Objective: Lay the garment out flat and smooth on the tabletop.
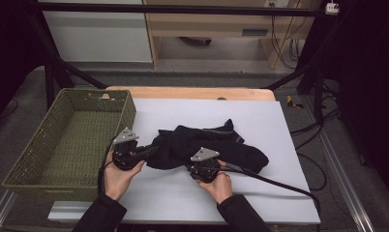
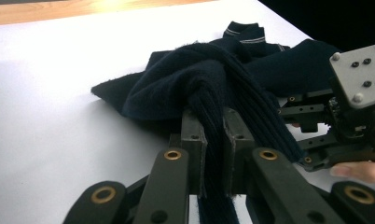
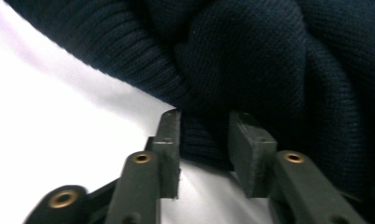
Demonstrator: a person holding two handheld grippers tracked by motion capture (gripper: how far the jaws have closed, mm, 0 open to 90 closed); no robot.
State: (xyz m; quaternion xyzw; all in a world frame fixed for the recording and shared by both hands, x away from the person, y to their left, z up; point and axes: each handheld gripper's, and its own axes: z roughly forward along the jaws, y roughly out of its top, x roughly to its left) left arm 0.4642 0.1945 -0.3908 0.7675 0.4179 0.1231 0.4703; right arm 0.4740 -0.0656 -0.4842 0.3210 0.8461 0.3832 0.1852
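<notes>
1. My left gripper (image 2: 212, 140) is clamped on a ribbed fold of the dark knit garment (image 1: 207, 145). The fold is thick and rounded, so I judge it could slide out if I pull sharply.
2. My right gripper (image 3: 204, 140) has its jaws on either side of a ribbed edge, pinching it. The bite looks shallow — only the hem — so a lift might drop that side.
3. Both grippers sit near each other; pulling unevenly could bunch the cloth further.
4. The garment is navy, soft and crumpled in a heap on the white surface (image 1: 183, 193), just right of the green woven basket (image 1: 33, 164) — with pale striped trim at its far edge.
</notes>
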